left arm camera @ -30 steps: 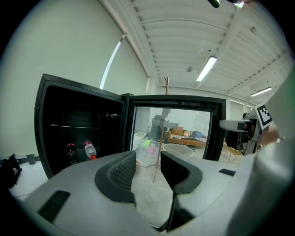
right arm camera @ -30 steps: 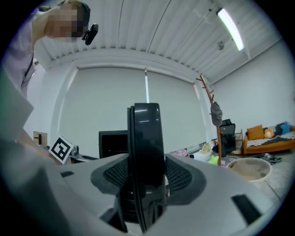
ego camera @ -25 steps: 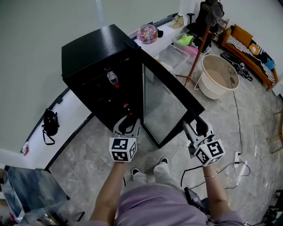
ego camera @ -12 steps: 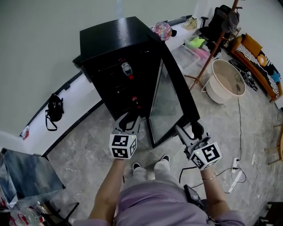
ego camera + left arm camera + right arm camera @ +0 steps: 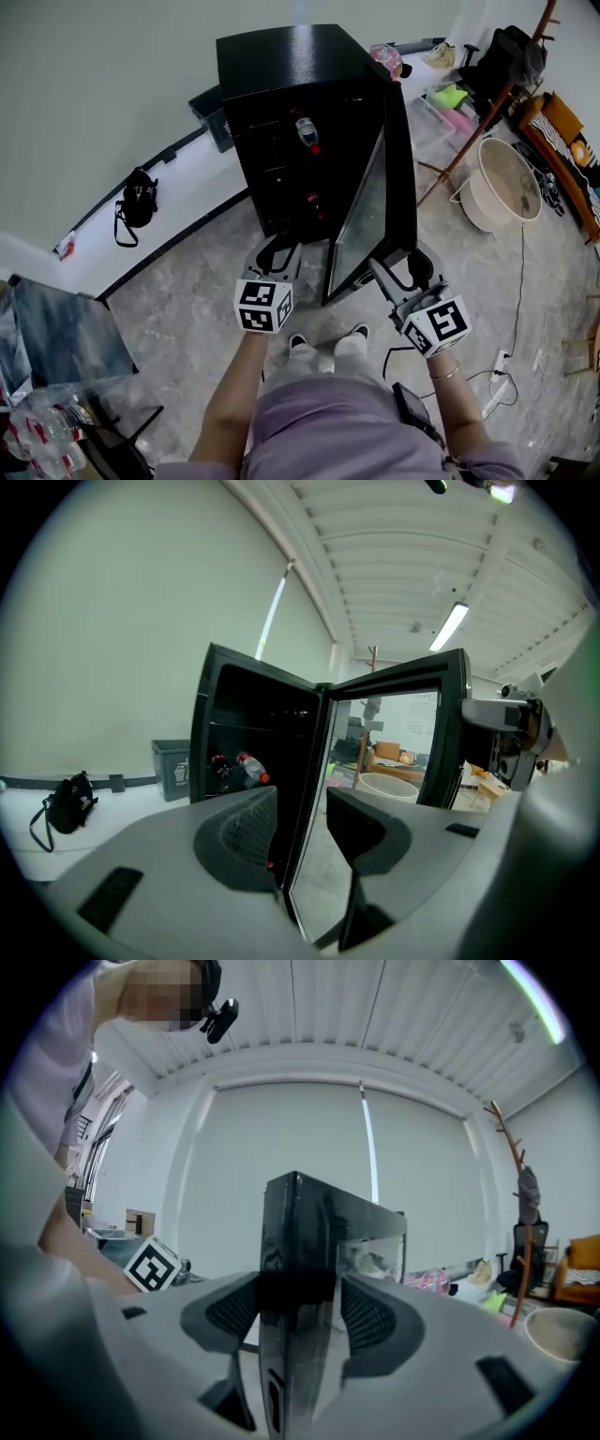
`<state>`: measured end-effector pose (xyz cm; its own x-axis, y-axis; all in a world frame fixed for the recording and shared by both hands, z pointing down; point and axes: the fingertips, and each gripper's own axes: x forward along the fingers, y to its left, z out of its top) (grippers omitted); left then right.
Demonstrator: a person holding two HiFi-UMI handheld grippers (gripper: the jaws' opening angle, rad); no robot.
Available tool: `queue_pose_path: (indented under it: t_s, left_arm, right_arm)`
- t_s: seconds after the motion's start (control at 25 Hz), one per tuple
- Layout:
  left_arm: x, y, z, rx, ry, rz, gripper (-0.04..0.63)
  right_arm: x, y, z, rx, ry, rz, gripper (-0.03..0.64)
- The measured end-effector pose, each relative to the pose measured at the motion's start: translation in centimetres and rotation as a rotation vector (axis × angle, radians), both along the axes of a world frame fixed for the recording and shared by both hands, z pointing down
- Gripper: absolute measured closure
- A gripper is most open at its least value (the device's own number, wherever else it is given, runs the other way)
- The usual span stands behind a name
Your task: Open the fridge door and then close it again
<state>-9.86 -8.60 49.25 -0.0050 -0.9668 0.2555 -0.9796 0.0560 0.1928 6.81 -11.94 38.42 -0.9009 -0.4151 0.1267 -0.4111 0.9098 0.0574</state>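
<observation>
**Door edge between opening jaws**

The black fridge [image 5: 281, 66] is placed at the far wall, and its glass door [image 5: 373, 202] is swung out toward the near right. Only in the right gripper view is the door's free edge seen between the jaws of the right tool [image 5: 298, 1309], which are opening. The left tool [image 5: 300, 817] is released and empty, over the tiled floor [image 5: 187, 309]. No writing can be read.
</observation>
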Motion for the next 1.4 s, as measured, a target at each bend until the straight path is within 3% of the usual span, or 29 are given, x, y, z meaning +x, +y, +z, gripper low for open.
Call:
queue_pose_path:
  t_s: [0.4,0.84,1.4]
  left_arm:
    - [-1.2,2.4,0.4,0.022,0.044,0.016,0.440]
    - [0.8,3.0,-0.4,0.087,0.077,0.133,0.440]
    - [-0.8,0.3,0.1,0.038,0.015,0.160,0.456]
  right_arm:
    - [-5.9,1.2,0.2,0.002,-0.004,-0.021,0.327]
    - [-11.4,1.6,0.5,-0.011,-0.009,-0.101,0.362]
    - [-17.3,1.6,0.5,-0.022,0.004,-0.187,0.400]
